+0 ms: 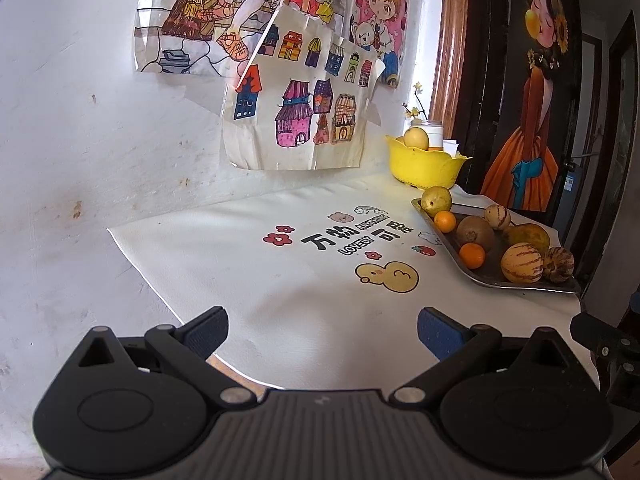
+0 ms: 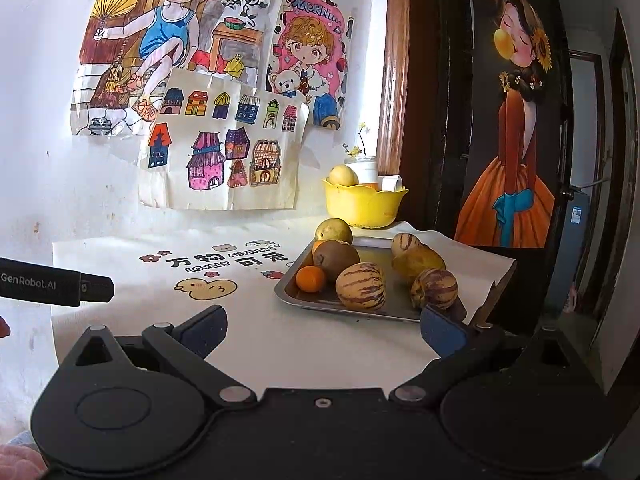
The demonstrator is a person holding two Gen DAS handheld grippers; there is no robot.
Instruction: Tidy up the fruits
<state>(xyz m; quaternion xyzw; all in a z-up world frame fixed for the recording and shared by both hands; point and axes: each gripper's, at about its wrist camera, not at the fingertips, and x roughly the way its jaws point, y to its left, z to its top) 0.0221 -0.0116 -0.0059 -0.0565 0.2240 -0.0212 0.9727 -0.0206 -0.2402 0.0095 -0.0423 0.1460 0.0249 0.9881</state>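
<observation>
White plaster wall [image 1: 80, 120] backs a worktop covered by a cream cloth [image 1: 280, 300] printed with a yellow duck, small flowers and black lettering; several hand-coloured children's drawings [image 2: 224, 148] are stuck to the wall above it, and a dark door bearing a painting of a figure in an orange dress [image 2: 512, 128] stands at the right. At the far right corner of the worktop sits a yellow petal-rimmed plastic bowl [image 2: 362, 204] holding one pale yellow round fruit [image 2: 343, 175], with a white jar carrying a sprig of small yellow flowers [image 2: 364, 166] just behind it. In front of the bowl lies a shallow grey metal tray [image 2: 304, 300] loaded with fruit: three cream melons with purple stripes [image 2: 361, 286], two small oranges [image 1: 472, 255], one brown kiwi-like fruit [image 2: 335, 260], one yellow-green pear-like fruit [image 2: 334, 231] at the far corner, and one yellow-brown mango-shaped fruit [image 2: 418, 261]. The right gripper [image 2: 324, 330] hovers low over the cloth just before the tray's near edge, its blue-padded fingers [image 2: 440, 334] spread wide and holding nothing. The left gripper [image 1: 323, 330] hangs above bare cloth well to the left of the tray, jaws likewise spread and empty; its black body shows at the left edge of the right wrist view.
</observation>
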